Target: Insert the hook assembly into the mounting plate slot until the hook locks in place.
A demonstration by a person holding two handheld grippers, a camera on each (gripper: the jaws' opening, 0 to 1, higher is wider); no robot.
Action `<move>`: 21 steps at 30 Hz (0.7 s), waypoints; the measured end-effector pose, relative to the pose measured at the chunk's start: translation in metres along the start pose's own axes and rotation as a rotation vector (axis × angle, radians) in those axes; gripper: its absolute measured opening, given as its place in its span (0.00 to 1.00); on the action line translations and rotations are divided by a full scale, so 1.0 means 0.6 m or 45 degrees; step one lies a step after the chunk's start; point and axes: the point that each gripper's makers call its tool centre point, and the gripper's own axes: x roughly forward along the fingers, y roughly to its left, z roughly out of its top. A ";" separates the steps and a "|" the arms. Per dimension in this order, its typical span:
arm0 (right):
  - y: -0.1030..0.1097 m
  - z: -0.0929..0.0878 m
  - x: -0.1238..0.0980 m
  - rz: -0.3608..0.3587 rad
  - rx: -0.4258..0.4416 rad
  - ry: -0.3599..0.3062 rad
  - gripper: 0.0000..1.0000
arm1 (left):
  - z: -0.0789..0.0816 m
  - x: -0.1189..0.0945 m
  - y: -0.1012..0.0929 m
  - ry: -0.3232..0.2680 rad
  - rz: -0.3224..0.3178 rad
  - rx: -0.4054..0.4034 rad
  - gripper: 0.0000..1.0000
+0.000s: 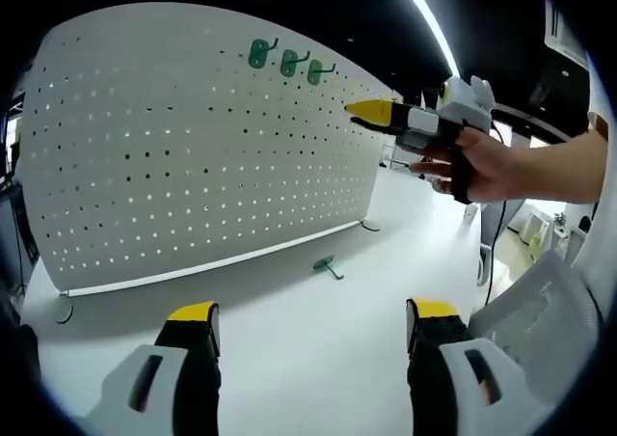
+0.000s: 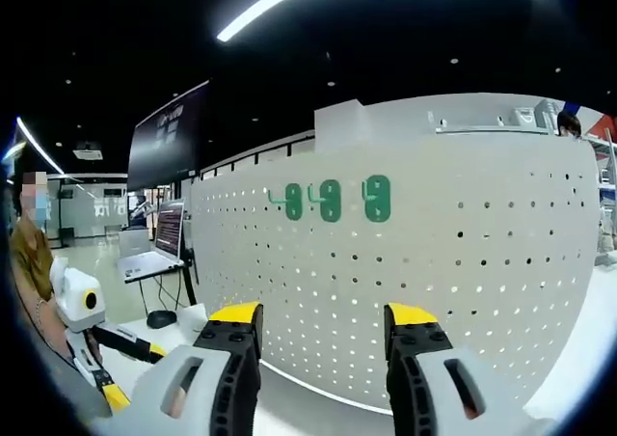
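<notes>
Left gripper view showed the left gripper (image 1: 313, 322) with its jaws wide apart, holding nothing, above the white table (image 1: 289, 349). A green hook (image 1: 327, 266) lay loose on the table near the pegboard's (image 1: 193, 147) foot. Three hooks (image 1: 288, 63) hung near the board's top edge. The right gripper (image 1: 371, 114), in a hand (image 1: 487, 166), pointed at the board; in the right gripper view its jaws stood apart, empty.

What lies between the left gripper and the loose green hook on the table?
Only bare white table between the left gripper and the hook, in the left gripper view.
</notes>
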 end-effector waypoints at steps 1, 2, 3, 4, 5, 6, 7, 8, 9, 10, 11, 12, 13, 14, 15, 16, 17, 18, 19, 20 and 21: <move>0.000 -0.007 -0.005 0.004 -0.004 0.011 0.49 | 0.000 0.000 0.000 0.000 0.000 -0.001 0.82; 0.000 -0.010 -0.008 0.006 -0.003 0.015 0.49 | -0.001 0.000 0.000 0.002 0.000 -0.001 0.82; 0.001 -0.014 -0.014 0.008 0.003 0.021 0.49 | -0.002 0.000 0.000 0.003 -0.001 -0.001 0.82; 0.000 -0.017 -0.017 0.009 0.006 0.024 0.50 | -0.003 0.000 0.000 0.004 -0.001 -0.004 0.82; -0.001 -0.022 -0.022 0.010 0.006 0.032 0.50 | -0.004 0.000 0.001 0.006 0.000 -0.006 0.82; -0.002 -0.025 -0.026 0.008 0.009 0.036 0.50 | -0.005 0.000 0.000 0.007 0.001 -0.009 0.82; -0.003 -0.028 -0.029 0.005 0.015 0.040 0.50 | -0.005 0.000 0.000 0.006 0.000 -0.010 0.82; -0.004 -0.032 -0.034 0.001 0.019 0.046 0.50 | -0.005 0.001 -0.001 0.006 -0.002 -0.010 0.82; -0.004 -0.033 -0.037 -0.001 0.019 0.048 0.50 | -0.006 0.002 -0.002 0.008 -0.004 -0.008 0.82; -0.004 -0.037 -0.041 0.000 0.022 0.052 0.50 | -0.006 0.002 -0.003 0.011 -0.005 -0.006 0.82; -0.004 -0.039 -0.044 0.003 0.020 0.058 0.50 | -0.006 0.003 -0.004 0.010 -0.007 -0.008 0.82; -0.003 -0.043 -0.047 0.004 0.014 0.068 0.50 | -0.006 0.003 -0.004 0.009 -0.008 -0.009 0.82; -0.003 -0.045 -0.050 0.004 0.017 0.071 0.50 | -0.006 0.004 -0.004 0.008 -0.009 -0.009 0.82; -0.003 -0.048 -0.055 0.007 0.023 0.073 0.50 | -0.007 0.005 -0.004 0.010 -0.010 -0.009 0.82; -0.003 -0.050 -0.058 0.005 0.023 0.075 0.50 | -0.007 0.005 -0.005 0.010 -0.011 -0.009 0.82; -0.002 -0.052 -0.060 0.005 0.024 0.077 0.50 | -0.007 0.006 -0.004 0.009 -0.011 -0.010 0.82; -0.002 -0.058 -0.064 0.007 0.027 0.086 0.50 | -0.007 0.007 -0.004 0.007 -0.011 -0.011 0.82; -0.002 -0.062 -0.066 0.006 0.030 0.089 0.51 | -0.007 0.007 -0.004 0.007 -0.012 -0.012 0.82; -0.003 -0.066 -0.070 0.002 0.036 0.099 0.51 | -0.008 0.008 -0.005 0.008 -0.013 -0.013 0.82; -0.003 -0.068 -0.072 0.001 0.039 0.102 0.51 | -0.008 0.008 -0.005 0.009 -0.014 -0.012 0.82; -0.004 -0.071 -0.075 -0.001 0.039 0.105 0.51 | -0.008 0.008 -0.006 0.011 -0.016 -0.011 0.82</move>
